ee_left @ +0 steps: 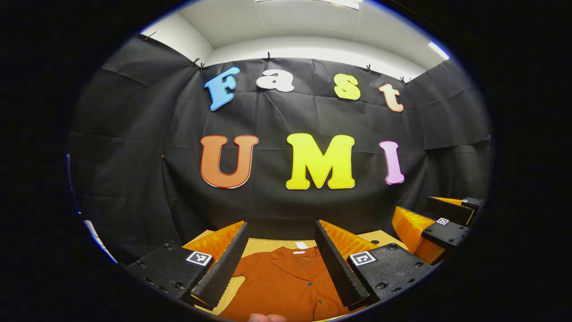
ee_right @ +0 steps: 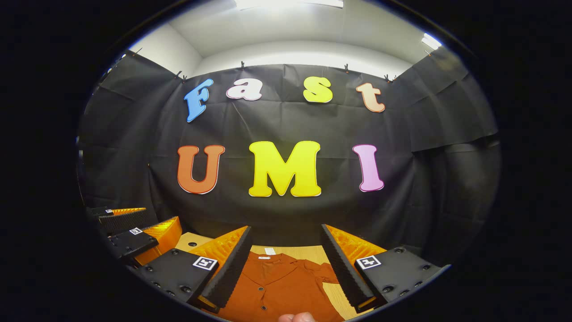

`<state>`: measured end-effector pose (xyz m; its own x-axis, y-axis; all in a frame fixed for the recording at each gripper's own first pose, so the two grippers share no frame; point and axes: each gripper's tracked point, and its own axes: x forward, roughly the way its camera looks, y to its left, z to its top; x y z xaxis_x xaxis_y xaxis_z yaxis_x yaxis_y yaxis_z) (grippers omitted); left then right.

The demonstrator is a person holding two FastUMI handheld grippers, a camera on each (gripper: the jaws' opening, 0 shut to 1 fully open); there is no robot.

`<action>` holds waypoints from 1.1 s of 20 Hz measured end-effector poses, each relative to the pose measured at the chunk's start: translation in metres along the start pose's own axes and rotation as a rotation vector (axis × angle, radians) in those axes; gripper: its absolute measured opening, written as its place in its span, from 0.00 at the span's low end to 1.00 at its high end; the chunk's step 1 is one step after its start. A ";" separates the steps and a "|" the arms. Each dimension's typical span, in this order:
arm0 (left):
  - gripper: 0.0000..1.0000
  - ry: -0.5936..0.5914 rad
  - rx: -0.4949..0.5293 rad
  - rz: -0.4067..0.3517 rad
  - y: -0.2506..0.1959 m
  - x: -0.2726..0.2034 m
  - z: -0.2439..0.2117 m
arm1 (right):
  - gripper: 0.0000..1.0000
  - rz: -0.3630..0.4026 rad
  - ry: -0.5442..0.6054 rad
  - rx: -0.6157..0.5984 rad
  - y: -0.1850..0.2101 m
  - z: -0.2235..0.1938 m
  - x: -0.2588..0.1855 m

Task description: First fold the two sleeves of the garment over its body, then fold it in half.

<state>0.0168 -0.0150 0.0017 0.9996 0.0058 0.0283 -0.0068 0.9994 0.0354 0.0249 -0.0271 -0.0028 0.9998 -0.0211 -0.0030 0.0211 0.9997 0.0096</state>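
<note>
Apparently no fold is begun: a rust-orange buttoned shirt (ee_left: 286,279) is seen flat on a pale wooden table (ee_left: 263,245), between and beyond the wide-spread fingers of left gripper (ee_left: 280,261) and right gripper (ee_right: 286,264).

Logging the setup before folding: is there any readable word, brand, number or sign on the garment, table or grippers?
White neck tag on the orange garment: too small and blurred to read.
Square black-and-white markers on the left gripper and the right gripper: coded patterns, no words or numbers.
Wooden table: no text.
</note>
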 end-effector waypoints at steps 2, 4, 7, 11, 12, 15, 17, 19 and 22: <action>0.96 0.003 0.001 -0.003 -0.003 0.001 0.000 | 0.96 -0.006 0.005 -0.003 -0.005 -0.001 -0.001; 0.96 0.003 -0.001 -0.011 -0.008 0.000 -0.002 | 0.96 -0.016 0.010 -0.002 -0.014 -0.004 -0.001; 0.96 0.028 0.006 -0.028 -0.022 0.005 -0.008 | 0.96 -0.038 0.012 -0.005 -0.039 -0.005 0.003; 0.96 0.050 0.001 -0.068 -0.051 0.016 -0.018 | 0.96 -0.099 0.039 0.010 -0.097 -0.015 0.018; 0.96 0.060 0.005 -0.074 -0.058 0.020 -0.021 | 0.96 -0.117 0.049 0.004 -0.115 -0.020 0.022; 0.96 0.068 0.009 -0.097 -0.084 0.032 -0.024 | 0.95 -0.142 0.087 0.018 -0.166 -0.036 0.035; 0.96 0.082 0.020 -0.111 -0.101 0.043 -0.030 | 0.96 -0.185 0.110 0.015 -0.209 -0.046 0.044; 0.96 0.105 0.025 -0.123 -0.119 0.052 -0.037 | 0.96 -0.235 0.128 0.022 -0.252 -0.055 0.054; 0.96 0.139 0.033 -0.135 -0.140 0.066 -0.047 | 0.96 -0.290 0.161 0.065 -0.310 -0.074 0.071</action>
<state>0.0853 -0.1526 -0.0488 0.9857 -0.1216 -0.1166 0.1294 0.9896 0.0621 0.0894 -0.3380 -0.0803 0.9389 -0.2976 -0.1728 0.3100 0.9495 0.0494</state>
